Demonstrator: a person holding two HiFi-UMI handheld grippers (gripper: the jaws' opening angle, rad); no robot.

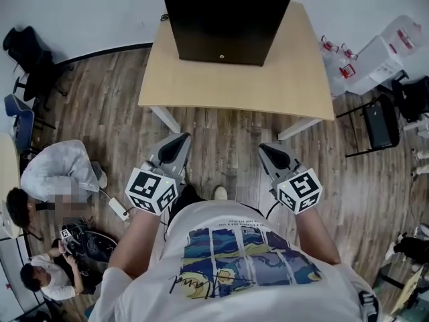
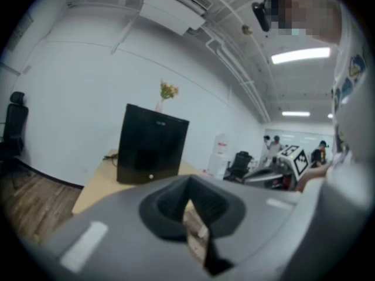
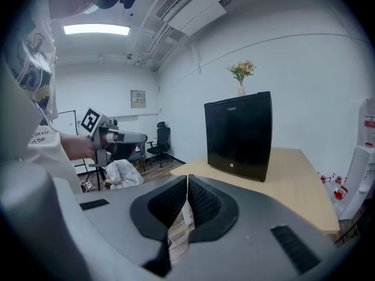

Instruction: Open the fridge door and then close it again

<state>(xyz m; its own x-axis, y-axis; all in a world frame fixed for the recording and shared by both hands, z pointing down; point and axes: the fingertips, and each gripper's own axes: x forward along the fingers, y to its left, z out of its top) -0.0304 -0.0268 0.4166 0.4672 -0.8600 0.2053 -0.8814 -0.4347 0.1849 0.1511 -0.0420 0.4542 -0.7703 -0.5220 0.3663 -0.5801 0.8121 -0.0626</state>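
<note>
Wood-floor room, table (image 1: 201,86) carrying the black mini fridge (image 1: 224,19), door shut, straight ahead and well beyond my left hand-held gripper (image 1: 181,139) and right hand-held gripper (image 1: 266,149), both closed empty, roughly equally near.

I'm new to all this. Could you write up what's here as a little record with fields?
fridge: black, door shut, at the back of the table
table: light wood, on a plank floor
flowers: on top of the fridge
left gripper: fingers together, empty, short of the table
right gripper: fingers together, empty, short of the table
door: not yet touched
</note>
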